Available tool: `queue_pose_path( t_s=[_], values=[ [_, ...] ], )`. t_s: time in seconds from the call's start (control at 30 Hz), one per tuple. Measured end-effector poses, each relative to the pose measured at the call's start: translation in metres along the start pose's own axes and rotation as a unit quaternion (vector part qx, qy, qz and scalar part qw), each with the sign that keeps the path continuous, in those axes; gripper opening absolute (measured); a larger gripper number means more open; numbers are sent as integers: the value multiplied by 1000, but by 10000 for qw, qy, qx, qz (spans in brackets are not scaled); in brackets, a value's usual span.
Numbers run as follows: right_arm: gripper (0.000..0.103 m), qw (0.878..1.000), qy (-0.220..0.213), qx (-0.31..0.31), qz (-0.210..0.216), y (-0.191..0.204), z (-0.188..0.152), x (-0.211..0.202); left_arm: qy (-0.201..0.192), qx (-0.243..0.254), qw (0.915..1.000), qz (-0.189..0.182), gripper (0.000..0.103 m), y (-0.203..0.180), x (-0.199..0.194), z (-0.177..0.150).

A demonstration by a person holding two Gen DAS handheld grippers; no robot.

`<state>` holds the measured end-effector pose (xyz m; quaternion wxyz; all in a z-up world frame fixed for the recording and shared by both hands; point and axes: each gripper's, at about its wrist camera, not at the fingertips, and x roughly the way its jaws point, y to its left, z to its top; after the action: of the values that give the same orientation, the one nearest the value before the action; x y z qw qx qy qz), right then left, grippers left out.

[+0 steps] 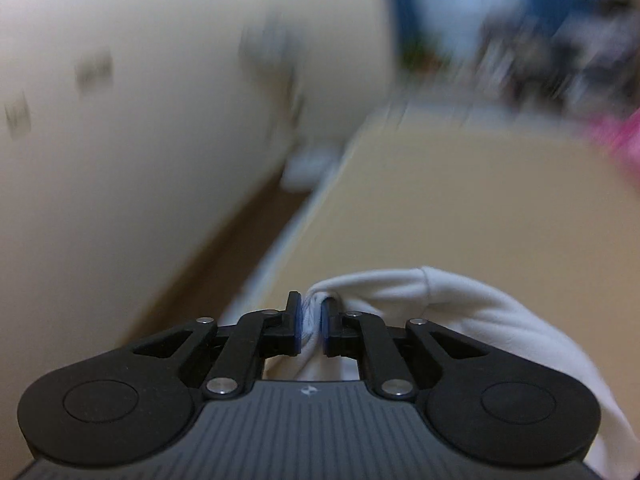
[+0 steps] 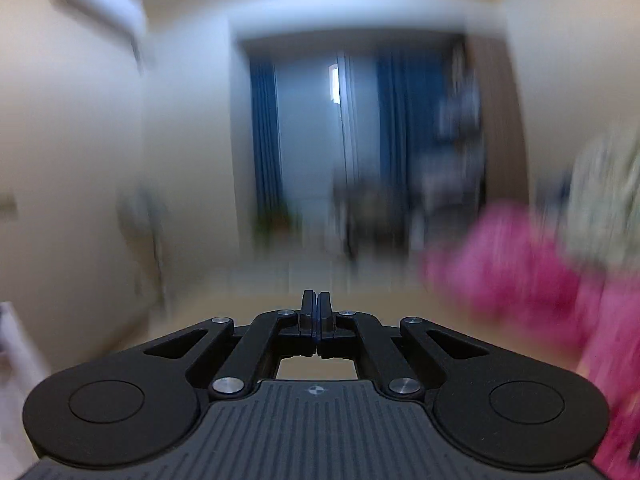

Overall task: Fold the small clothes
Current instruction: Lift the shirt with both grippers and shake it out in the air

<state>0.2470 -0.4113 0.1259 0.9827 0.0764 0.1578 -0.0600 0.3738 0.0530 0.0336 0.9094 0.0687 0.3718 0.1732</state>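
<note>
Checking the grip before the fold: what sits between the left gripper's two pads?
A bunched fold of the white garment is pinched between the left gripper pads, seen in the left wrist view; the rest trails off to the right.

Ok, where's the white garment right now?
In the left wrist view, the white garment is pinched in the left claw and drapes away to the lower right, above the tan table.

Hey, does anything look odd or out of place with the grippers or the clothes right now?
Nothing stands out. The left gripper pinches a bunched white garment; the right gripper is shut and empty. Both views are blurred.
</note>
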Motion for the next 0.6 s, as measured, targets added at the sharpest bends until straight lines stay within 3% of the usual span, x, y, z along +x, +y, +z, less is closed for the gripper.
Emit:
queue_pose_path(
  t_s=[0.07, 0.13, 0.17, 0.2, 0.3, 0.4, 0.6],
  values=[
    [6, 9934, 1077, 368, -169, -12, -37, 53, 927, 140, 9955, 107, 14, -28, 71, -23],
    [27, 9837, 1687, 619, 27, -23, -84, 68, 1356, 46, 9907, 36, 15, -40, 103, -49],
    [47, 9798, 1896, 642, 41, -29, -108, 67, 1440, -3, 9895, -76, 25, -42, 108, -60],
    [54, 9762, 2080, 619, 12, -32, -129, 65, 1482, -15, 9888, -166, 41, -42, 110, -66],
    [54, 9605, 2709, 634, 50, -39, -181, 59, 1343, 142, 9905, -265, 69, -39, 98, -77],
    [54, 9487, 3063, 779, 56, -43, -216, 42, 1047, 254, 9938, -280, 83, -27, 76, -77],
    [64, 9498, 2995, 890, 173, -17, -242, 12, 574, 488, 9970, -147, 90, 7, 26, -91]
  ],
)
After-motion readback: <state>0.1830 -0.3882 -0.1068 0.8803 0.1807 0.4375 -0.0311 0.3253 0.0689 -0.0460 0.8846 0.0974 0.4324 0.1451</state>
